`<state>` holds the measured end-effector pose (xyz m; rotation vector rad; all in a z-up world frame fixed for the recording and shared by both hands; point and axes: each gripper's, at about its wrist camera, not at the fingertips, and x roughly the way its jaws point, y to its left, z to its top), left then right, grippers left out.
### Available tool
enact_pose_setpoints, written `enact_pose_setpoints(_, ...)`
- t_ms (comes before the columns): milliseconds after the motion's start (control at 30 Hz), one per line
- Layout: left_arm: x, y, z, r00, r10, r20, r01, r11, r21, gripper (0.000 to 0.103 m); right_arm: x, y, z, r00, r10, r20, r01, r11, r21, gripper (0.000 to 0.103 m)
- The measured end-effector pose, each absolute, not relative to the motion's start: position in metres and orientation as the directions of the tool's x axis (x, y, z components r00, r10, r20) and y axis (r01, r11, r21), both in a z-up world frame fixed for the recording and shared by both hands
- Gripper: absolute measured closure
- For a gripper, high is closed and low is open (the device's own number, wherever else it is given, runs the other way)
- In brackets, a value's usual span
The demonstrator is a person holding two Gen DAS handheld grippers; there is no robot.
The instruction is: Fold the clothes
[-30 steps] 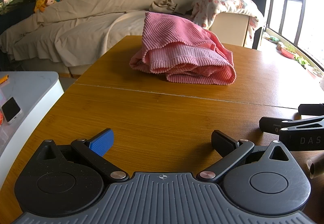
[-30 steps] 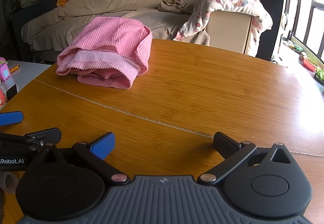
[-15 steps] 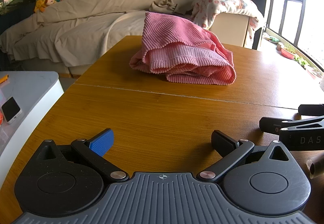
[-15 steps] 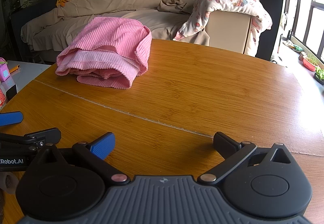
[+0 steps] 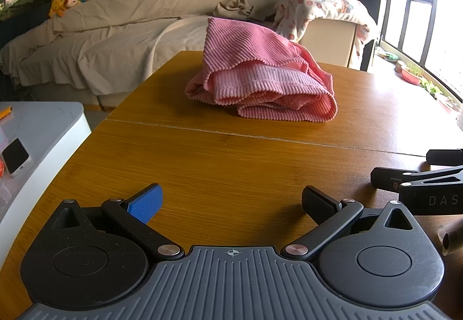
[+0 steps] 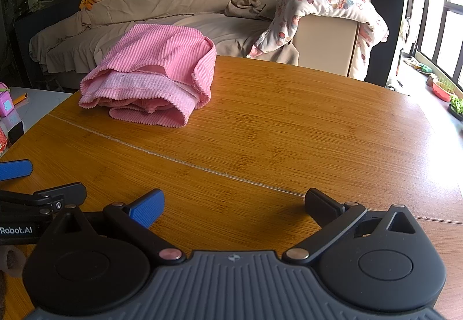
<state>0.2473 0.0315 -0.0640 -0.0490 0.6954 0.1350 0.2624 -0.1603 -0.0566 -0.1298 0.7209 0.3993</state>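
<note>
Left tongs (image 5: 231, 199) near, low over table (image 5: 231, 163), fingers spread apart, nothing between. Right tongs (image 6: 233, 204) just beside, likewise spread and empty. Bare wood between tongs and work; seam across table midway. Pink corduroy garment (image 5: 260, 82) at far end of table, well apart from both tongs, lying in loose bundled fold, layers uneven. Beyond table: covered sofa (image 5: 115, 39), yellow cushions. Step judged: pause ahead of reach. Next move calls for carrying both tongs forward, gripping near edge or corners to tidy fold.
</note>
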Motion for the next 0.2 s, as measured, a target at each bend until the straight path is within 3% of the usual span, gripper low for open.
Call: enact_pose_setpoints(200,0.2491,0.0332,-0.0636,0.761,0.109,-0.64,-0.147,0.989,-0.007,0.0,0.262,-0.16,-0.0565,0.682,0.305,-0.665,-0.393,0.92,0.019,0.0)
